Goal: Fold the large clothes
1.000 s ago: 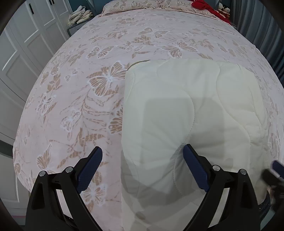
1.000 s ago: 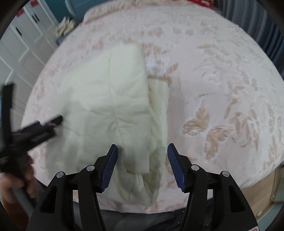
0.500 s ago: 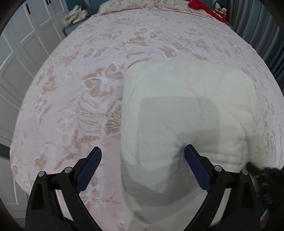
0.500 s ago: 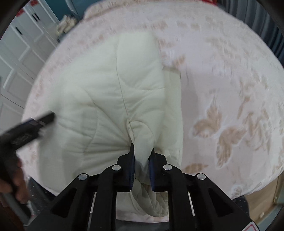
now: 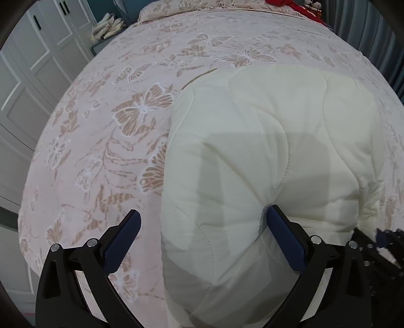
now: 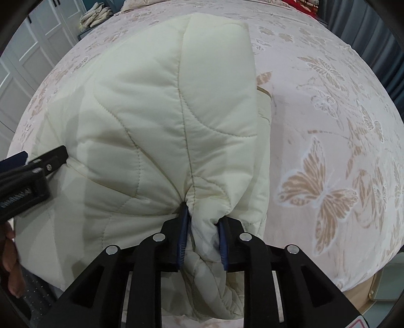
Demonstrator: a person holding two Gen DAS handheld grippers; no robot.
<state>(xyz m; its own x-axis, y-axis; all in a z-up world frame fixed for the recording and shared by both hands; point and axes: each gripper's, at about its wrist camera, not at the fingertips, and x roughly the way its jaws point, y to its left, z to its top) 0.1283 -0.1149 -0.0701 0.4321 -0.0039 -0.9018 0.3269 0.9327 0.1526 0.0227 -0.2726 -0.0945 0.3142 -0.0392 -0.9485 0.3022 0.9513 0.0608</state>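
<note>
1. On the left of the bed we have an open stretch of butterfly bedspread (image 5: 106, 141), flat from the near edge to the far pillow (image 5: 161, 7)
2. The padded cream jacket (image 5: 265, 161) bulks up in the middle near us and blocks any low pass across
3. To the right of the jacket, in the right wrist view, the bedspread (image 6: 328, 121) lies bare out to the bed's right edge
4. White wardrobe doors (image 5: 27, 83) close off the left side of the bed
5. Dark curtains (image 6: 378, 37) bound the far right
6. A red item (image 5: 290, 5) lies at the far right corner
</note>
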